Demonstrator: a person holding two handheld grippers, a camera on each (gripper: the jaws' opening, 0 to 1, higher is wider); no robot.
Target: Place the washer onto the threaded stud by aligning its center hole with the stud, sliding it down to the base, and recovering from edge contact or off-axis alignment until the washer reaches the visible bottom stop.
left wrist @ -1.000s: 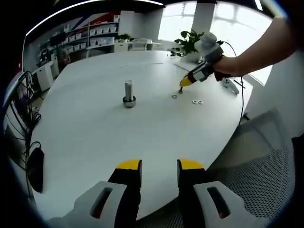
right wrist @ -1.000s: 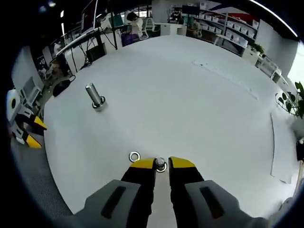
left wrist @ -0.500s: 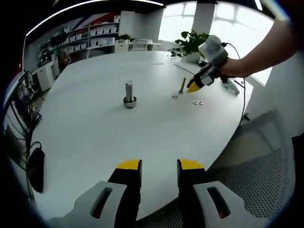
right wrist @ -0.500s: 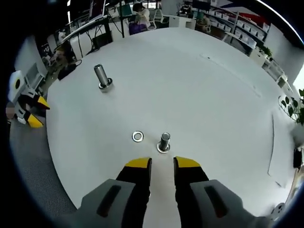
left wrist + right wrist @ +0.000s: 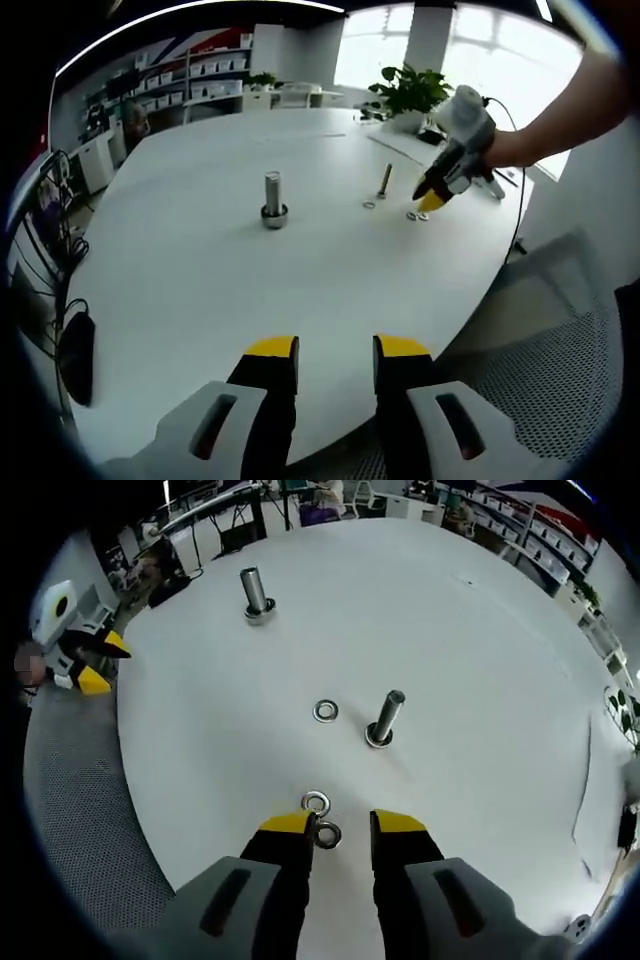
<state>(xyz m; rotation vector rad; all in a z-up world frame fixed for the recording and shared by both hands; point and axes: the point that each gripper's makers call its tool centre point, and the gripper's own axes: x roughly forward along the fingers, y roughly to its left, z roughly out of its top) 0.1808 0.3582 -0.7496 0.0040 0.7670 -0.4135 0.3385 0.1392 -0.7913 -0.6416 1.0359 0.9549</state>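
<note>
Now: right gripper (image 5: pixel 336 822) tilted down (jaws parted, empty) | over 2 washers (image 5: pixel 322 819) | left gripper (image 5: pixel 336 348) open

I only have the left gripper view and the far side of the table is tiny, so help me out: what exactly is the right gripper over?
Observer: The right gripper is open over two washers lying touching each other.
Operator: Is the thin stud standing?
Observer: Yes, the thin stud stands upright on the table, bare, past the gripper tips.
Operator: Any other washer?
Observer: A single washer lies flat just beside that stud, apart from it.
</note>
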